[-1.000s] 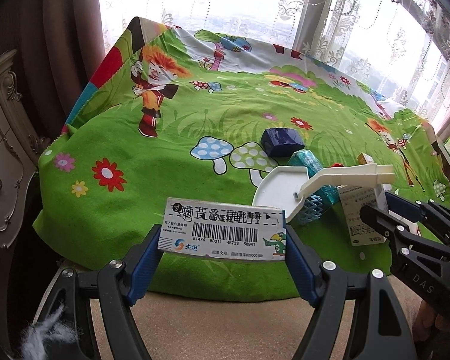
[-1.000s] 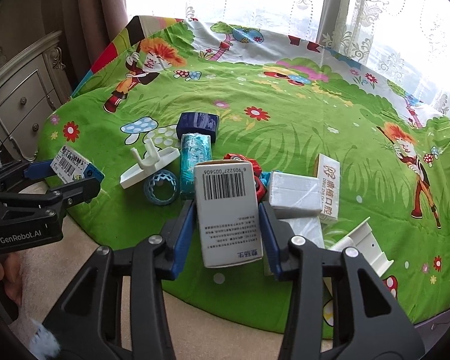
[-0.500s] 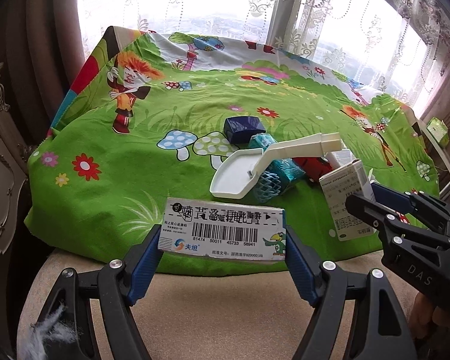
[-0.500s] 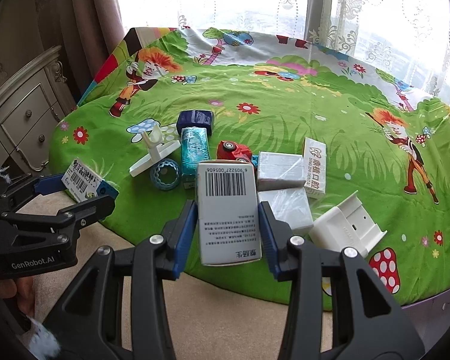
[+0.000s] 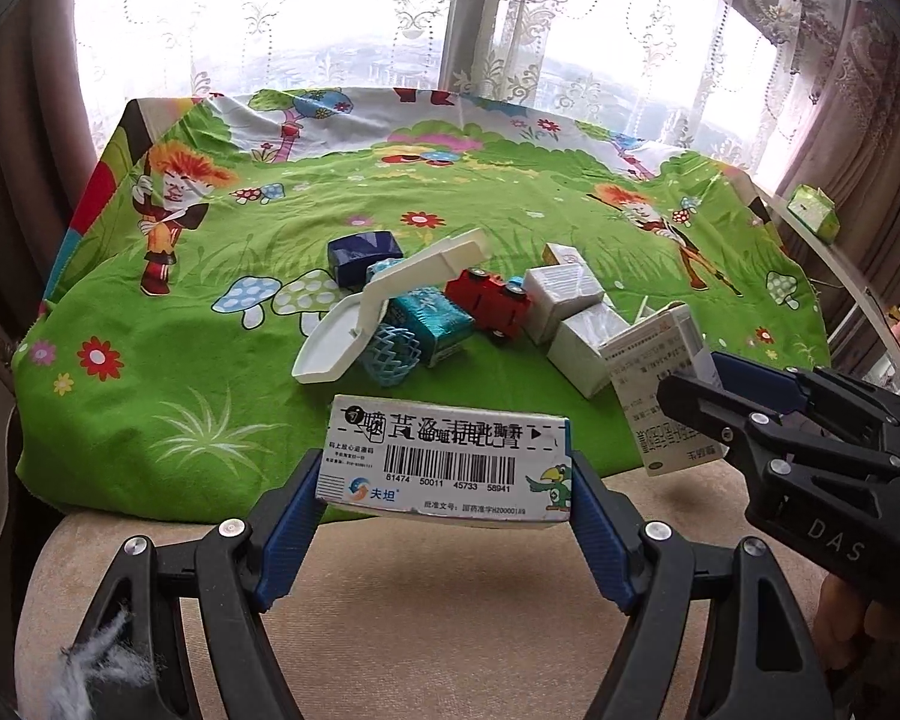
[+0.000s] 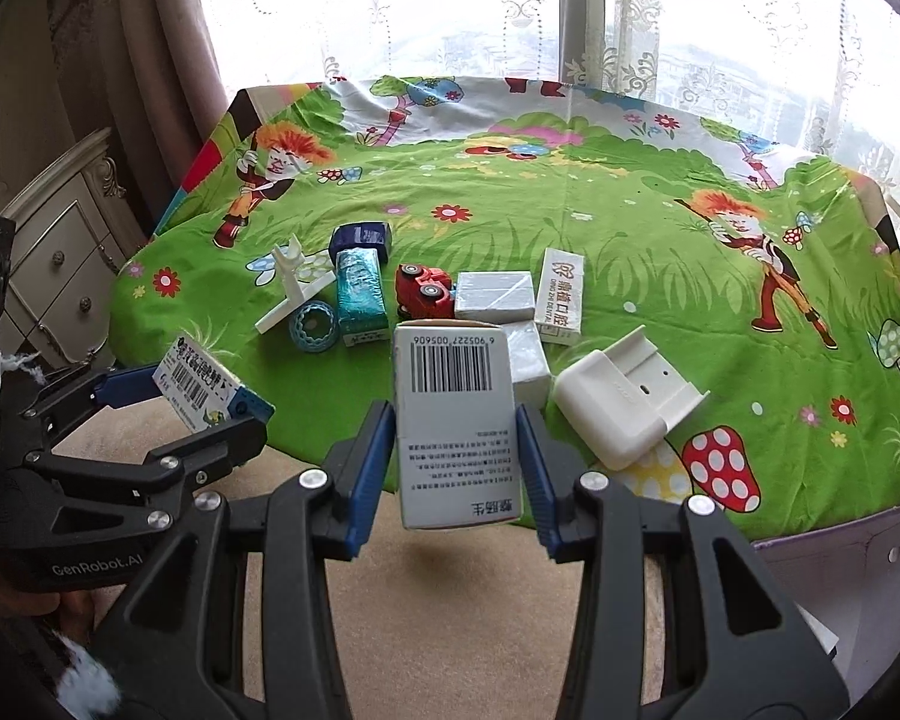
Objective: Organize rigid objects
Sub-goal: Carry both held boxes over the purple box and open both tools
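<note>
The left gripper point(image 5: 444, 468) has its blue pads pressed on the two short ends of a wide white box with a barcode point(image 5: 447, 465), so its jaws stand far apart and hold the box flat and sideways in the air. The right gripper point(image 6: 456, 420) squeezes a tall grey-white box point(image 6: 455, 420) by its long sides, with the jaws much closer together and the barcode end pointing away. Both boxes hang over a beige cushion point(image 6: 480, 618), just in front of the surface with the green cartoon cloth point(image 6: 630, 240). On the cloth, near the front edge, sits a small heap of things close together: a dark blue box point(image 6: 360, 237), a shiny teal packet point(image 6: 360, 294), a blue net ring point(image 6: 313, 327) touching a white plastic hook piece point(image 6: 294, 294), a red toy car point(image 6: 423, 294), two silver-wrapped blocks point(image 6: 495, 297) and a slim white box with letters point(image 6: 561, 294). A white plastic holder point(image 6: 624, 405) lies a little to the right of the heap. Lace curtains point(image 5: 390, 18) hang behind the surface.
</note>
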Motion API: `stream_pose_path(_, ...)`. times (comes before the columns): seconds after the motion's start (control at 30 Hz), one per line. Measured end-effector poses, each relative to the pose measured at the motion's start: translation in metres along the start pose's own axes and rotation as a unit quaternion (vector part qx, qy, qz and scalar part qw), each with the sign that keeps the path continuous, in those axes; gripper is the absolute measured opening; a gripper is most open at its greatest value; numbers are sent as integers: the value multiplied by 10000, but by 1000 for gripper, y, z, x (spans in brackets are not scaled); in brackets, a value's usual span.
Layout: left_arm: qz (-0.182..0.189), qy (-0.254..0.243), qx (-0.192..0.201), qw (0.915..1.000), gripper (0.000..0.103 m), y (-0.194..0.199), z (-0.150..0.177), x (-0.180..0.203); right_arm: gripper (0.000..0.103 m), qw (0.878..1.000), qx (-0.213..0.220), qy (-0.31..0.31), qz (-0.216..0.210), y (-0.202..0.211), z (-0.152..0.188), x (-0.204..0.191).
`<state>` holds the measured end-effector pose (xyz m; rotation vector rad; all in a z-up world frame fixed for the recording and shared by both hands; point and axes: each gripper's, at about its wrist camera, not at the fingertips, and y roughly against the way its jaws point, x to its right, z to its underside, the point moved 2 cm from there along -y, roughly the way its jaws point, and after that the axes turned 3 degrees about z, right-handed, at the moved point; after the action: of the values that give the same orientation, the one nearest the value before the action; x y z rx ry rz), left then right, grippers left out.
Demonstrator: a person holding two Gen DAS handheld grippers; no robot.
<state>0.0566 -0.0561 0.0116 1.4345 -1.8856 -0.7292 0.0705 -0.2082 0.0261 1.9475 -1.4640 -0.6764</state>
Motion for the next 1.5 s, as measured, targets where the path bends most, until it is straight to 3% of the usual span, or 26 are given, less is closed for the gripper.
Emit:
stream_pose_path(0.33,479,-678,16,9965,77,2,0,54,46,9983,-28,-559,173,32,25,49)
stream_pose_path(0.63,971,-1079,-111,9893,77,-5,-8,106,46,9876,-226,-1367,732,57,63,123)
stream_pose_path(0.97,1921,-1223,-467,9726,77,-22,-15,176,46,9645,-269,-2217,1408,84,93,210)
stream_pose_path(1.17,2564,-1025,-740,9583,77,-35,-19,210,46,9577,-151,-2402,1579,95,97,234)
stream_pose_path(1.33,2816,-959,-900,9505,82,-46,-20,233,47,9548,-104,-2491,1618,98,98,244)
stream_pose_path(1.4,2803,-978,-919,9505,83,-47,-20,236,49,9542,-116,-2529,1593,99,99,247)
stream_pose_path(1.5,2783,-981,-879,9514,83,-45,-19,233,69,9523,-63,-2552,1670,102,100,250)
